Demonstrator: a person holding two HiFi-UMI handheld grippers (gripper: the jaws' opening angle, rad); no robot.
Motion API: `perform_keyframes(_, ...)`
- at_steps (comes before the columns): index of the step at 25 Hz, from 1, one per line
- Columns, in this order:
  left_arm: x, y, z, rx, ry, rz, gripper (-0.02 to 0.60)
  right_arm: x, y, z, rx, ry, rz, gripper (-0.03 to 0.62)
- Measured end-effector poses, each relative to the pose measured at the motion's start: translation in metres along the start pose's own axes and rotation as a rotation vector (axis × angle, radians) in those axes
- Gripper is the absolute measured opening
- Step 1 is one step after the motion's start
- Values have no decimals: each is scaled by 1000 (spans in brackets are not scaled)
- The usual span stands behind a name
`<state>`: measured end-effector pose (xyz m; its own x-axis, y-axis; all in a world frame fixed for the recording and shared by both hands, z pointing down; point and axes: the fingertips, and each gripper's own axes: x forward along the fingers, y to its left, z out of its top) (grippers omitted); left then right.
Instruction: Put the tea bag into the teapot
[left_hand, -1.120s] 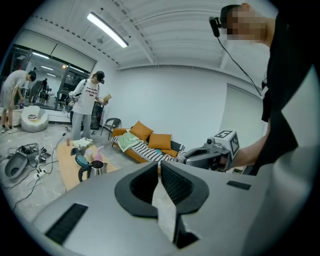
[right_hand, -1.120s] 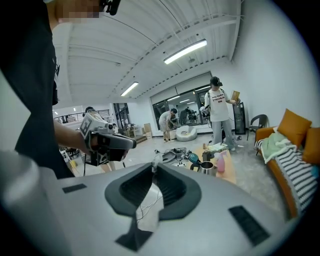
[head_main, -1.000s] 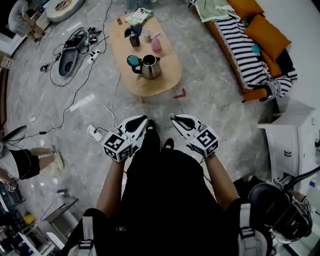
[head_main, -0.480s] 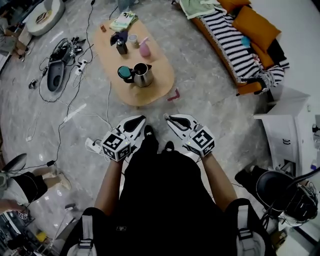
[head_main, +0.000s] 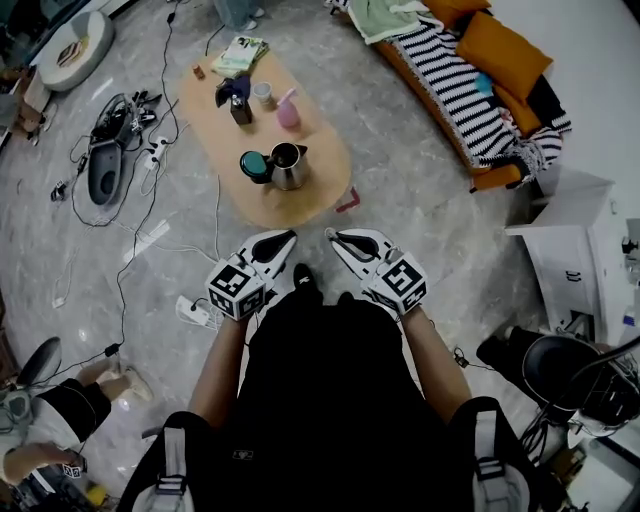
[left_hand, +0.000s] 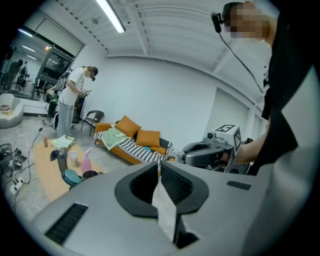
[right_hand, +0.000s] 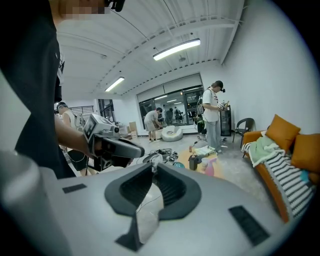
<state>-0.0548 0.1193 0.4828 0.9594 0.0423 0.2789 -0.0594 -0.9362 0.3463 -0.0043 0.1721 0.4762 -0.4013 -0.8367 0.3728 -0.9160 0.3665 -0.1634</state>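
A steel teapot (head_main: 288, 166) stands open on the low wooden table (head_main: 310, 195), with its teal lid (head_main: 254, 165) lying beside it. I cannot make out a tea bag in any view. My left gripper (head_main: 285, 238) and right gripper (head_main: 333, 236) are held side by side at waist height, short of the table's near end and pointing towards it. In the left gripper view the left gripper (left_hand: 159, 164) has its jaws together with nothing between them. The right gripper (right_hand: 152, 166) looks the same in its own view, jaws together and empty.
A dark box (head_main: 238, 105), a cup (head_main: 263, 92), a pink bottle (head_main: 288, 110) and a magazine (head_main: 240, 52) share the table. A sofa (head_main: 470, 80) stands at the right, a white cabinet (head_main: 575, 250) nearer. Cables and a power strip (head_main: 195, 312) lie on the floor at the left.
The table and teapot have come closer and lower in the head view as the person walks towards them. Both grippers keep the same pose, jaws unchanged.
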Motion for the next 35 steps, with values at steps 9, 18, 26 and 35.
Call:
perform_keyframes(9,-22,23,10,-7,-49,29,26,28,6,13,-38,30,24,40)
perform_keyframes(18,-39,42,11,-20,-68,55,26,51,12,27,-82,46,54,40)
perform_keyframes(26,-43,55,14,-20,-80,87,26,64,2,24,-81,62,78,40)
perform_keyframes(35,-52,79,16,-49,-95,157,26,91,-9,35,-123,86,147,40)
